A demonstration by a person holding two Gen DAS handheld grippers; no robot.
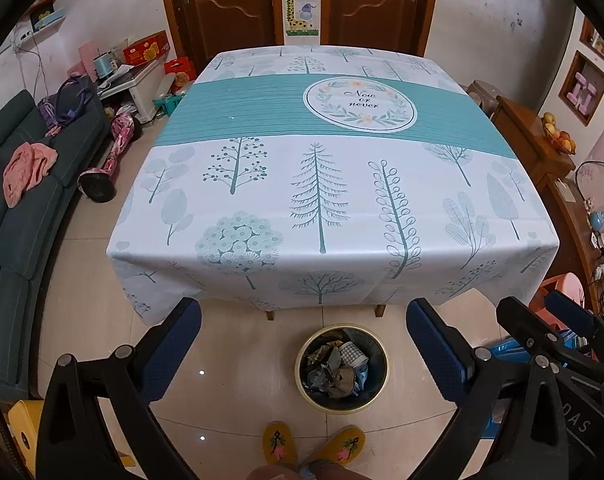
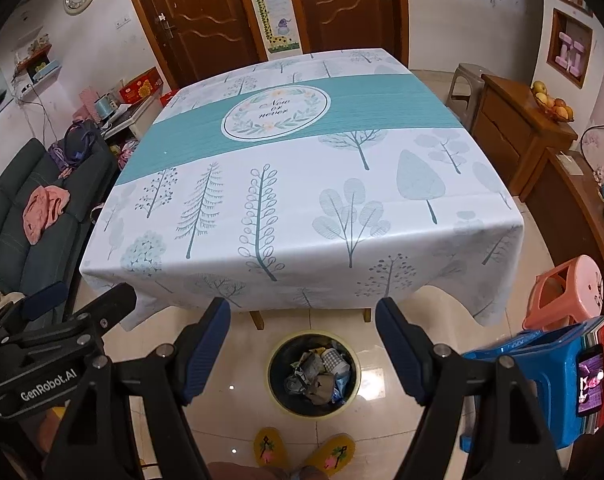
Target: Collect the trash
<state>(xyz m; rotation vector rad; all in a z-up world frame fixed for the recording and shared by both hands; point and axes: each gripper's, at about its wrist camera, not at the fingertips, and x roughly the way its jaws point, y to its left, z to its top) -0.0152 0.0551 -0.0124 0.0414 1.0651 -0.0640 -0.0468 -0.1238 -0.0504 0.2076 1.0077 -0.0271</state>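
**Below, both grippers stand over a full bin**

Nearest to us, the left gripper and the right gripper each hold their blue-padded jaws wide apart with nothing between them. Just beyond, framed in the gap of either pair but lower, on the floor, we see the trash bin, dark inside with a pale yellow rim. Its load of crumpled paper and wrappers lies well clear of the pads. We judge these scraps light, soft and easily crushed, some probably slick; we would pinch one at a raised fold or bunched edge rather than across a flat face. Yellow slippers mark the person's feet just this side of the bin. Farther off, the table shows only its tree-printed cloth; we make out no loose trash on it.
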